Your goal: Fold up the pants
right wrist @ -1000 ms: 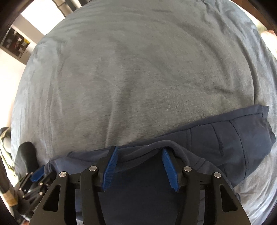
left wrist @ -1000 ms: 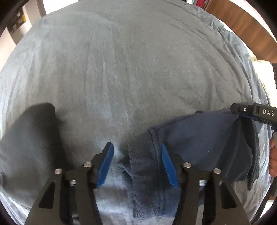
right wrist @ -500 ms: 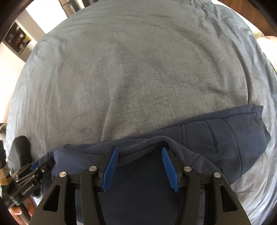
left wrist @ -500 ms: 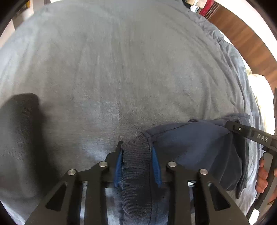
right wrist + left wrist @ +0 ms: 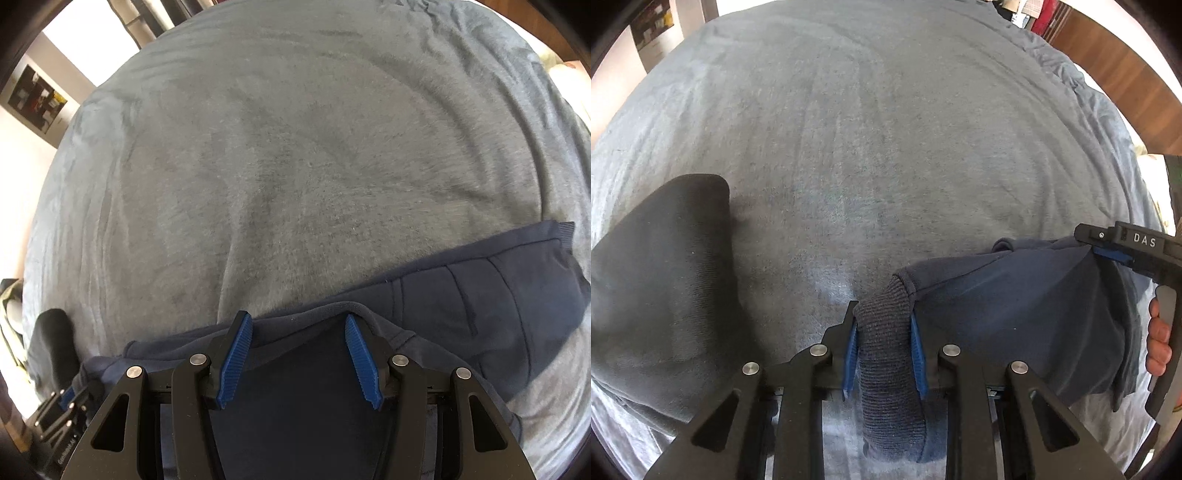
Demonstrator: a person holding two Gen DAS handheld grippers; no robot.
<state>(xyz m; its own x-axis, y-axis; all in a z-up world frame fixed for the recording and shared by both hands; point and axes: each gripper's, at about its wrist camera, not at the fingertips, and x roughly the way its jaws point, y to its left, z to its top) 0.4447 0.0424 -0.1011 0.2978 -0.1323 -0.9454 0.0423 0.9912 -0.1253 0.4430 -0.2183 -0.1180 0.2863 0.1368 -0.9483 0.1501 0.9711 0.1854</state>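
Dark navy pants [image 5: 498, 295] lie along the near edge of a grey bedspread [image 5: 295, 166]. My left gripper [image 5: 882, 328] is shut on the pants' ribbed cuff [image 5: 886, 350], which bunches between its blue pads. My right gripper [image 5: 295, 332] stands open, its jaws wide apart over a fold of navy fabric [image 5: 295, 387], not pinching it. In the left wrist view the right gripper [image 5: 1115, 247] sits at the far right on the lifted pants [image 5: 1015, 306]. The left gripper also shows at the lower left of the right wrist view [image 5: 70, 398].
A black folded garment [image 5: 661, 277] lies on the bedspread [image 5: 886, 147] to the left. A wooden headboard [image 5: 1126, 81] runs along the far right. Room walls and a framed picture [image 5: 37, 99] show beyond the bed's far left edge.
My left gripper closed on the ribbed cuff and lifted it slightly. The right gripper stayed open over the fabric. The black garment came into view on the left.
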